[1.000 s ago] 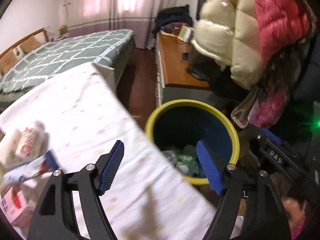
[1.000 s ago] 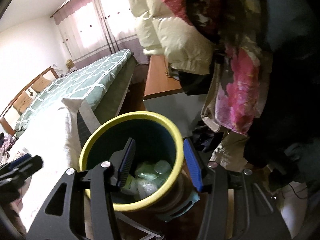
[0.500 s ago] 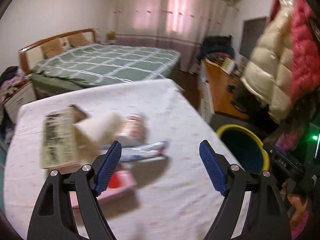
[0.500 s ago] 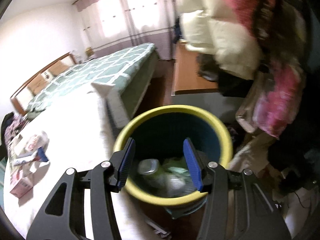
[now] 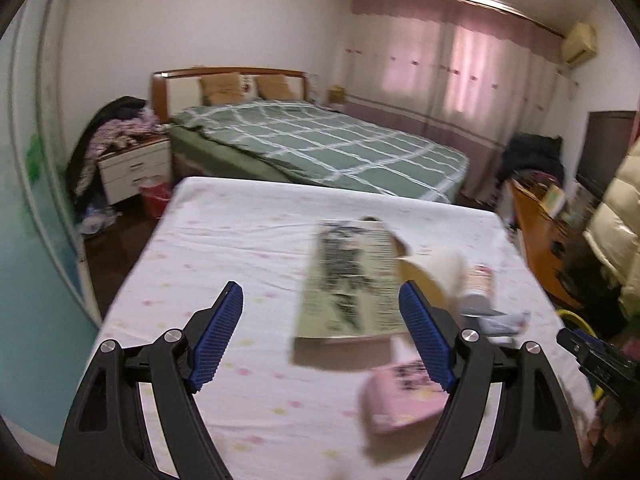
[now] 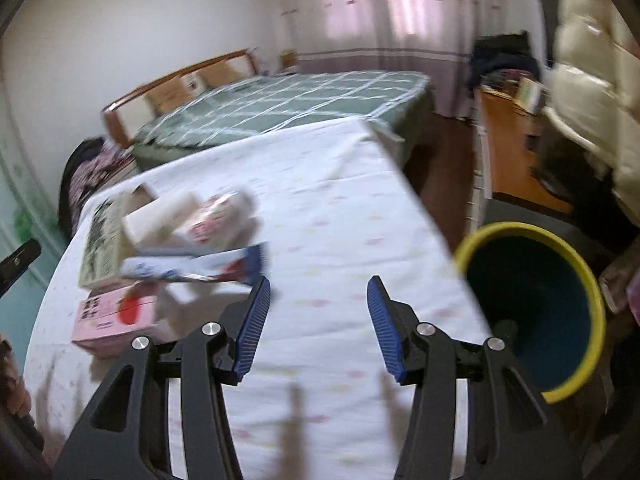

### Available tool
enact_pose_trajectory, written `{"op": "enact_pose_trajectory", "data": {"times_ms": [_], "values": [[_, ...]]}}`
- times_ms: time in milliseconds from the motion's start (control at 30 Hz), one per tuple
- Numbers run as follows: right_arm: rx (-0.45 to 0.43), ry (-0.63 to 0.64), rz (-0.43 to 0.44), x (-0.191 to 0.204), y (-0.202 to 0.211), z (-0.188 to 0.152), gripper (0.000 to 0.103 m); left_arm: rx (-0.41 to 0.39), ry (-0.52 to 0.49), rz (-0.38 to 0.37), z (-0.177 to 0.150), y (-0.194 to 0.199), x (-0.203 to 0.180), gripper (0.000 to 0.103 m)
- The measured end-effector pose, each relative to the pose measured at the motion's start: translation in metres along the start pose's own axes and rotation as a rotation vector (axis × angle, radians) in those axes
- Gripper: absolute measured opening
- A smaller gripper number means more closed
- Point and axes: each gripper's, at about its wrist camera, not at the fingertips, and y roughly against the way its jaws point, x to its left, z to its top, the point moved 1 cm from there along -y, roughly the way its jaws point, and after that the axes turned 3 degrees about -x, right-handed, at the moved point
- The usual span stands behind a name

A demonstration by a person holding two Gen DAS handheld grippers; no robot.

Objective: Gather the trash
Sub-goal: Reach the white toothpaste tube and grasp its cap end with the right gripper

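Both grippers have swung off the bin (image 6: 532, 312) back to the table (image 5: 240, 248). Left gripper (image 5: 320, 336) and right gripper (image 6: 318, 328) are open, empty. Trash pile remains on the table: flat box (image 5: 348, 280), pink box (image 6: 116, 316), wrapper (image 6: 192, 268), paper cup (image 6: 224, 220). Several pickups left, I'd guess.

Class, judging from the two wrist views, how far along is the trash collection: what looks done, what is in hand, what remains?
Done: cannot be told; the yellow-rimmed bin's visible inside looks dark. In hand: nothing; the left gripper and right gripper are both open and empty above the table. Left: the printed box, pink box, tube, white roll and can lie clustered on it.
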Motion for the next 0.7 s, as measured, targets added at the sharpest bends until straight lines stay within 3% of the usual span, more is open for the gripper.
{"op": "enact_pose_trajectory", "data": {"times_ms": [233, 333, 700], "values": [[0.044, 0.155, 0.015, 0.053, -0.023, -0.008, 0.049, 0.029, 0.060, 0.000, -0.011, -0.014, 0.027, 0.080], [0.043, 0.219, 0.002, 0.064, -0.029, -0.007, 0.055, 0.032, 0.060, -0.013, -0.012, -0.017, 0.014, 0.080], [-0.001, 0.450, -0.044, 0.093, -0.046, -0.006, 0.056, 0.029, 0.049, -0.011, -0.015, -0.018, 0.004, 0.080]]}}
